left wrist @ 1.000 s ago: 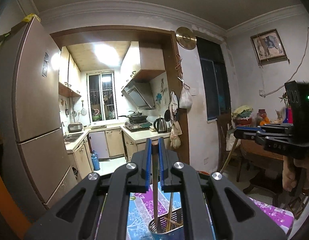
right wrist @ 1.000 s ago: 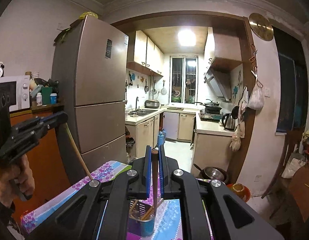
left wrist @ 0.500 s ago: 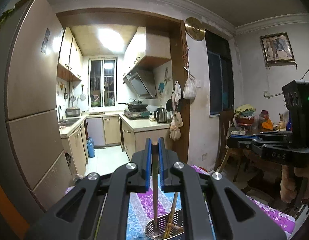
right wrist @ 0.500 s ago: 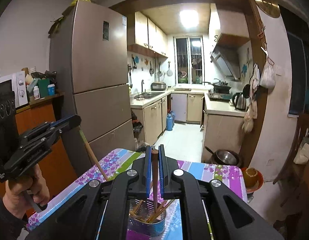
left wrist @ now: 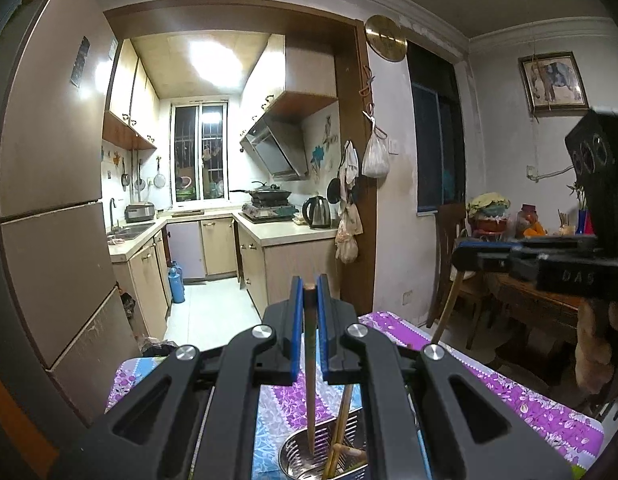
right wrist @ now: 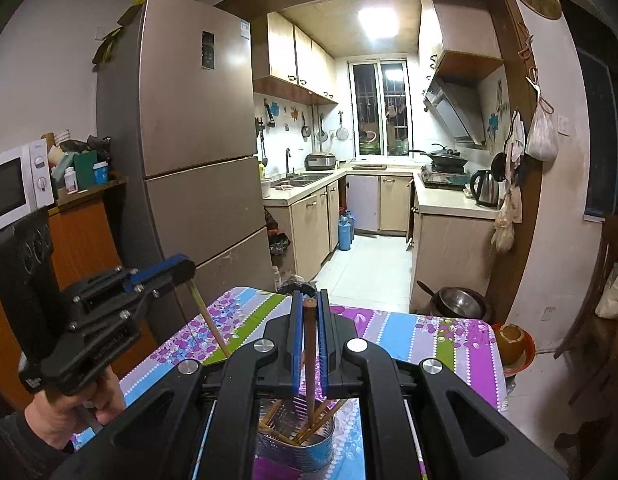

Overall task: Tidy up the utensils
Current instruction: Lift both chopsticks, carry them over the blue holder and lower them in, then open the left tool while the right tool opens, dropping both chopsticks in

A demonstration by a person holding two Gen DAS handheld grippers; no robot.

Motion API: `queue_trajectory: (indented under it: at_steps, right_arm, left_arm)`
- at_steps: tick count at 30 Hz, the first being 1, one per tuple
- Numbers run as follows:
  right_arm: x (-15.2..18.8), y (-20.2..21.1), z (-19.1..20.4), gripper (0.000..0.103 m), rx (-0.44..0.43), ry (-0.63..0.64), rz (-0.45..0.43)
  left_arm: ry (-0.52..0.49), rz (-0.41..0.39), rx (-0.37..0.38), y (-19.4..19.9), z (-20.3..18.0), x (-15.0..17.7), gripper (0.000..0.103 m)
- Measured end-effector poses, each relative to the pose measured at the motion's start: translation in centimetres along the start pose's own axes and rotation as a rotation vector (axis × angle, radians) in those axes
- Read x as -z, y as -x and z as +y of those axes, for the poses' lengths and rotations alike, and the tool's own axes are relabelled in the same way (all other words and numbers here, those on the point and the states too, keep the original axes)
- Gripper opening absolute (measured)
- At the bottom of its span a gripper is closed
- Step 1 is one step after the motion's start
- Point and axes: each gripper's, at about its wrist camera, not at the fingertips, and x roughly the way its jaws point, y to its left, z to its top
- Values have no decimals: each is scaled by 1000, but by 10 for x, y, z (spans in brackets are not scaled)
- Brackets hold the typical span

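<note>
Left gripper (left wrist: 310, 292): jaws closed to a narrow gap, clamping the top of a brown chopstick (left wrist: 309, 364). The stick hangs upright with its lower tip inside the perforated metal holder (left wrist: 297, 456), which stands on the floral-clothed surface (left wrist: 509, 396) directly below the jaws. Other chopsticks lean inside the holder.

Right gripper (right wrist: 310, 308): jaws likewise nearly closed, gripping a second chopstick (right wrist: 310, 356) by its upper end. Its lower end reaches into the same holder (right wrist: 297, 450), among several sticks that rest at slants against the rim.

In the right wrist view, the left gripper appears at the near left, held by a hand (right wrist: 69, 412), its chopstick angling down toward the holder. A refrigerator (right wrist: 197, 148) stands at the far left.
</note>
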Motion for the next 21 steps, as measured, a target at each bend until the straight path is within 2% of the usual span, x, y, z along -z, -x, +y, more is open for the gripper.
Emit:
queue_trajectory:
  at_steps: [8, 9, 10, 11, 18, 19, 20, 21]
  right_arm:
    - [3, -10, -4, 8, -17, -21, 25]
    - [4, -12, -6, 8, -13, -26, 26]
    - [4, -13, -8, 8, -9, -31, 27]
    - [5, -13, -10, 8, -8, -36, 27]
    - [5, 14, -10, 10, 9, -31, -27]
    - [6, 21, -10, 16, 9, -27, -37]
    - [9, 33, -10, 27, 10, -24, -54]
    - [14, 45, -10, 32, 7, -22, -68]
  left_arm:
    - [6, 35, 4, -11, 1, 11, 8]
    - [3, 38, -5, -12, 1, 12, 19]
    - [4, 36, -11, -12, 2, 13, 35]
    - [6, 30, -16, -10, 3, 14, 41]
    - [2, 2, -44, 25, 8, 15, 44]
    - [-8, -4, -49, 41, 7, 20, 48]
    - [-19, -9, -48, 58, 5, 26, 50]
    - [-30, -13, -46, 72, 3, 34, 52]
